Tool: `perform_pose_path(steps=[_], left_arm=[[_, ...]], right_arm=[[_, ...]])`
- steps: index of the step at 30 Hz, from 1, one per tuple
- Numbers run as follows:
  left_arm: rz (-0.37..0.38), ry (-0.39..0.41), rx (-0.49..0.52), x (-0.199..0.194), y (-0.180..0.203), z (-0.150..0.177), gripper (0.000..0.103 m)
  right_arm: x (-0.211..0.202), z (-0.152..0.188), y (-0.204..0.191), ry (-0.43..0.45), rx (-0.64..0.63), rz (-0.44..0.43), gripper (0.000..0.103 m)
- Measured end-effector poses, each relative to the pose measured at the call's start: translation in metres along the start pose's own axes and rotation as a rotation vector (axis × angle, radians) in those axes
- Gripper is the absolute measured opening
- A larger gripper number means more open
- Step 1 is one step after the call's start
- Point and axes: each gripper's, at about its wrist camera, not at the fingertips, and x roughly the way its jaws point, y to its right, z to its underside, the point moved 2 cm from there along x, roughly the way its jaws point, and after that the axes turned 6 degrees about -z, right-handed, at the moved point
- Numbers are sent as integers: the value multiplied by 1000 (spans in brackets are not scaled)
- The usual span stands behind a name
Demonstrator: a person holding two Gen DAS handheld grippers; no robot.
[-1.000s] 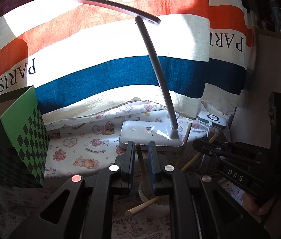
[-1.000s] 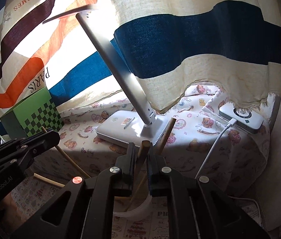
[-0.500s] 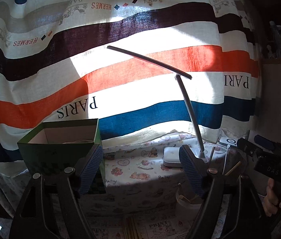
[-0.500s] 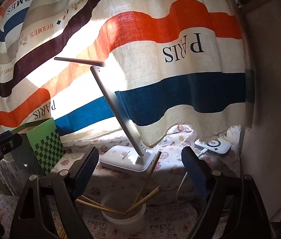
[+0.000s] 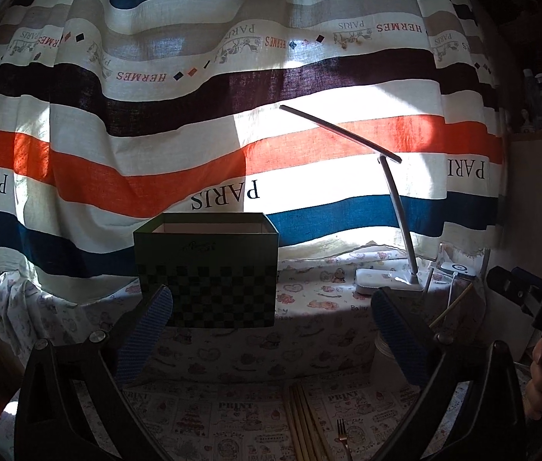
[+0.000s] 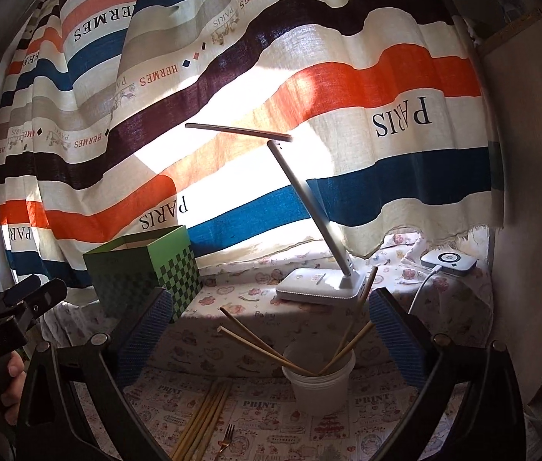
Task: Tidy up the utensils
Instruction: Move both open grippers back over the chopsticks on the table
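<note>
We see the right gripper (image 6: 271,340) with its jaws opening wide and nothing pressed between the blue pads (image 6: 144,332). Low in the centre of the right wrist view stands a white cup (image 6: 319,382) with several chopsticks (image 6: 255,344) fanning out of it. The cup sits framed between the two fingers in the picture but beyond them, untouched. On the printed tablecloth (image 6: 263,411) at the bottom of the frame, left of the cup, lies a bundle of loose chopsticks (image 6: 203,418), with a small fork (image 6: 226,436) just beside it.

The left gripper (image 5: 271,340) likewise has its jaws opening wide and holds nothing. In its view the bundle lies at bottom centre, the fork to its right, both below the gap between the fingers. The cup is mostly hidden behind the right-hand finger.

A green checked box (image 5: 205,272) stands mid-frame, a white desk lamp (image 5: 390,284) to its right, and a striped curtain (image 5: 194,115) fills the background.
</note>
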Motion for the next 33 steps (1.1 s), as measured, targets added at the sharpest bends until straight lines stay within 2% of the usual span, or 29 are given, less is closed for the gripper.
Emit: perform_pose_path(steps=[6, 9, 12, 16, 19, 20, 21, 23, 25, 27, 31, 33], left_arm=[[-85, -31, -20, -2, -18, 43, 103], [-96, -158, 22, 18, -17, 60, 103], [-115, -253, 42, 33, -16, 79, 102], [-69, -407, 31, 52, -10, 104, 98], [-46, -514, 42, 64, -2, 123, 81], [-30, -561, 50, 68, 1, 130, 72], [-8, -611, 51, 73, 3, 138, 60], [72, -708, 11, 80, 7, 151, 46], [140, -777, -32, 84, 11, 160, 40], [171, -821, -34, 87, 15, 166, 28], [202, -870, -15, 90, 25, 174, 24], [192, -882, 15, 90, 31, 178, 23]], right_arm=[[9, 28, -8, -21, 37, -2, 103], [20, 41, -7, -51, 69, -9, 103], [30, 57, -5, -92, 70, 10, 103], [39, 75, -3, -158, 55, 22, 103], [46, 87, 1, -202, 71, 15, 103], [50, 91, 0, -219, 61, 26, 103], [53, 94, 0, -232, 48, 34, 103], [59, 99, 0, -255, 26, 50, 103], [65, 103, 1, -278, 18, 66, 103], [69, 106, 4, -303, 33, 62, 103], [72, 109, 9, -327, 66, 60, 103], [72, 109, 9, -329, 61, 69, 103]])
